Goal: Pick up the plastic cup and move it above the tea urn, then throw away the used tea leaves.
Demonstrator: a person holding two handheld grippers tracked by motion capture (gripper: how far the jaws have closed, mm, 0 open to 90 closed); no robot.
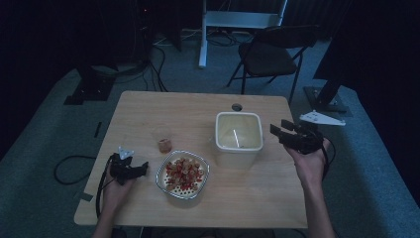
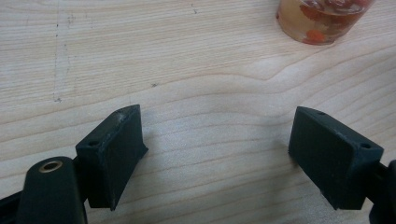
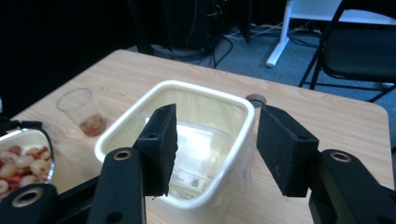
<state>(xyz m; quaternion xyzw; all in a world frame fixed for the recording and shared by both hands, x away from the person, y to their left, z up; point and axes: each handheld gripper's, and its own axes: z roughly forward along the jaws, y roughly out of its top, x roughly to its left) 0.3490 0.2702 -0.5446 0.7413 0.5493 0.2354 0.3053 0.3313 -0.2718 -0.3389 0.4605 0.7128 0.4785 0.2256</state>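
Facing the white tub [image 3: 187, 140], the right gripper [image 3: 217, 140] stands spread, seemingly just short of it.

A pale, light-brown wood-grain surface [image 1: 148, 109] carries a cream-white square tub [image 1: 238, 136] and a white-rimmed bowl [image 1: 182, 177] heaped with red and beige pieces. A clear plastic cup [image 1: 165, 144] holds a reddish-orange residue. Both the left tongs [image 1: 143, 169] and the right tongs [image 1: 275, 130] are matte black. The floor [image 1: 376, 188] is grey-blue carpet, the folding chair [image 1: 271, 53] black.
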